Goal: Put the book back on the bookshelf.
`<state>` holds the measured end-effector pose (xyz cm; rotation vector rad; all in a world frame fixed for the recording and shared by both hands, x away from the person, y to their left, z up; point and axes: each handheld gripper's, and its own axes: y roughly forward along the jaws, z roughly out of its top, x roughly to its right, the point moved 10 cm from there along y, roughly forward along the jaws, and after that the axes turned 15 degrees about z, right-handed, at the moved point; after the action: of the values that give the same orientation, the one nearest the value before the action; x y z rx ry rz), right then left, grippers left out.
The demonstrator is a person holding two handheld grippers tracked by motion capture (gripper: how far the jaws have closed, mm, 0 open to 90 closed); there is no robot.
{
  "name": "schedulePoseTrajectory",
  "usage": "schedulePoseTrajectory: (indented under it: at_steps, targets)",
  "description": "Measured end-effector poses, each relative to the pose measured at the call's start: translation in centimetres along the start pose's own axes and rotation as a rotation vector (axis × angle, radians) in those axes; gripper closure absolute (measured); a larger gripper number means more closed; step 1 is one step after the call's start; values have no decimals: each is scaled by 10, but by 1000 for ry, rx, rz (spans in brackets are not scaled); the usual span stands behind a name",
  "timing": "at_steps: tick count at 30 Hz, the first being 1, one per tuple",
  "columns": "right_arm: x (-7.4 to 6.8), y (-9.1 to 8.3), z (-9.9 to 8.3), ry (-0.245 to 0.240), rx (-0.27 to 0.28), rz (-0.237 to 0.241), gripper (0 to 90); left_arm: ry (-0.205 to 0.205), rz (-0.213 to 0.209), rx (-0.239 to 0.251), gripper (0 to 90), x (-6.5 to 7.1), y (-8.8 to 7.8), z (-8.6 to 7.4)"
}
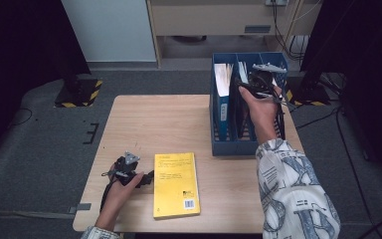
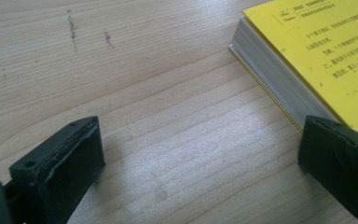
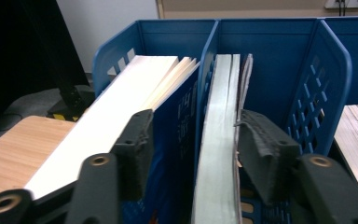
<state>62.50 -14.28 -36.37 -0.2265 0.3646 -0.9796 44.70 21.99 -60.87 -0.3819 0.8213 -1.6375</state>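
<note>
Right gripper (image 3: 193, 140) fingers part-open astride grey-edged book (image 3: 219, 140); left gripper (image 2: 200, 154) fingers wide.

The right hand-held gripper (image 1: 258, 79) is black, topped by a grey three-cornered plate, with a dark cable trailing down past the wrist. In the right gripper view its two black jaws end in worn, frayed dark pads (image 3: 256, 140), and brass-coloured rivets sit in the links behind them. The left hand-held gripper (image 1: 127, 167) is likewise black with a grey plate and a cable; its jaws show small screw holes and scuffed pad edges. The right sleeve (image 1: 293, 194) is pale with a dark blue pattern.
</note>
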Motion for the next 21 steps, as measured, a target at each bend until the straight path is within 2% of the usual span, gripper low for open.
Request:
schedulePoseTrajectory:
  at_steps: [10, 14, 21]
  targets:
    - [-13, 0, -2, -6, -16, 45, 305, 1, 0, -1, 0, 0, 0, 0]
    - [-16, -3, 0, -24, -12, 47, 299, 1, 0, -2, 0, 0, 0, 0]
    - [-16, -10, 0, -26, -7, 46, 273, 0, 0, 0, 0, 1, 0, 0]
